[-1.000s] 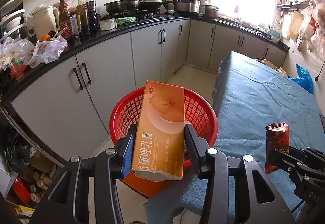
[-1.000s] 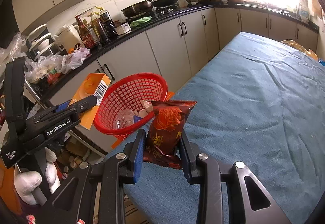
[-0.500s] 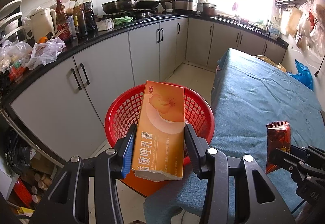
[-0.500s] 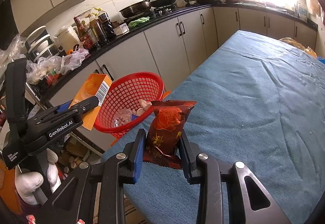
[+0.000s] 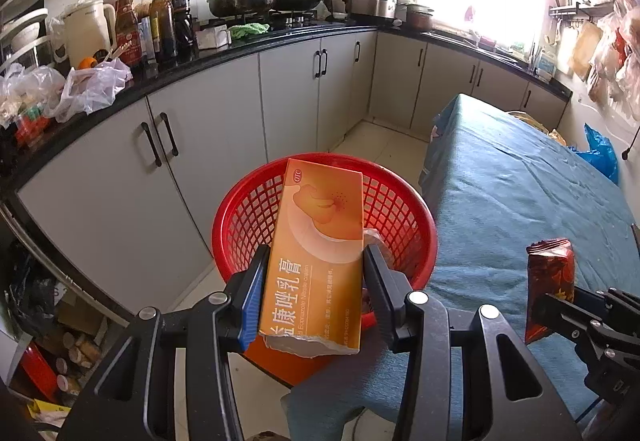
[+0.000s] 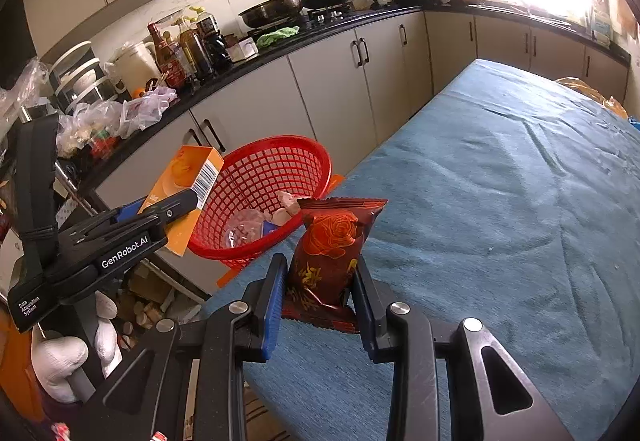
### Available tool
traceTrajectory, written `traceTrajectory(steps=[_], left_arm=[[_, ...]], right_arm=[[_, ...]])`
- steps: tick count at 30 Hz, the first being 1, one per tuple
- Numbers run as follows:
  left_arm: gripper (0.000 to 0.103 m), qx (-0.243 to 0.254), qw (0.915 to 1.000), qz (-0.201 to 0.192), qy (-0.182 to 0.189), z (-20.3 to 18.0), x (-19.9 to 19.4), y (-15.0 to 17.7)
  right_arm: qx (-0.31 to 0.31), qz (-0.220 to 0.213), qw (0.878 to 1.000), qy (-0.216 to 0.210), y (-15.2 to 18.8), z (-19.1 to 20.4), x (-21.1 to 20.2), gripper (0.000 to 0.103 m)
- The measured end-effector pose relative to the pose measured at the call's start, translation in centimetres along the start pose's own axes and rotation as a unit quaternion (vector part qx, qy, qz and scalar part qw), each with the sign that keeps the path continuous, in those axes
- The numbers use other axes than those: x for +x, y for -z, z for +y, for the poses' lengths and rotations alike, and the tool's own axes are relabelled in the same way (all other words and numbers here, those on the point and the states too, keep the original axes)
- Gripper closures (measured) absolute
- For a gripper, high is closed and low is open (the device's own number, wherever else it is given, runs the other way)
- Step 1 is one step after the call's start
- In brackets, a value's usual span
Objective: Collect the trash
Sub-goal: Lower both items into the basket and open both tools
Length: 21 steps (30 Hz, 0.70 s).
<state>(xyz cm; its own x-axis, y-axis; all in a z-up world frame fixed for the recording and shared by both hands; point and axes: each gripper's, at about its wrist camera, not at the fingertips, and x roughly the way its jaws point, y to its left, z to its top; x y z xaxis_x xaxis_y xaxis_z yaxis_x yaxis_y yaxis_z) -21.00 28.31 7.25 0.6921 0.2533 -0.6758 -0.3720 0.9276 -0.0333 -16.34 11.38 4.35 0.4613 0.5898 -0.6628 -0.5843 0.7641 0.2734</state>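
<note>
Kitchen cabinets run along the far wall, and beside them stands the table [image 6: 520, 201] under a blue cloth, with the red basket [image 5: 248, 217] off its near left corner. My left gripper [image 5: 314, 293] pinches the orange box [image 5: 320, 241] by its long sides, torn end toward me, held above the basket's near rim. My right gripper [image 6: 320, 293] pinches the dark red wrapper [image 6: 332, 253] upright over the table's near edge.

I judge the step in hand to be dropping the box. To do it well, I carry the box further over the basket's middle before I spread the jaws, since it is long and could tip off the rim onto the floor. I lower it first, so that it does not bounce off the scraps [image 6: 256, 221] already lying inside. I keep the right gripper clear of the left, then bring the wrapper across the corner and release it the same way.
</note>
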Motion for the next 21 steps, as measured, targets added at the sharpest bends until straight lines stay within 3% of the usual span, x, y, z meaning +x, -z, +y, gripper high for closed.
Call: traceTrajectory(steps=[21], left_arm=[[0.058,-0.042,0.9982,0.01,0.041,3.6,2.8,-1.6]], right_arm=[[-0.009,0.013,1.0,-0.024,-3.8,1.6,4.1,0.068]])
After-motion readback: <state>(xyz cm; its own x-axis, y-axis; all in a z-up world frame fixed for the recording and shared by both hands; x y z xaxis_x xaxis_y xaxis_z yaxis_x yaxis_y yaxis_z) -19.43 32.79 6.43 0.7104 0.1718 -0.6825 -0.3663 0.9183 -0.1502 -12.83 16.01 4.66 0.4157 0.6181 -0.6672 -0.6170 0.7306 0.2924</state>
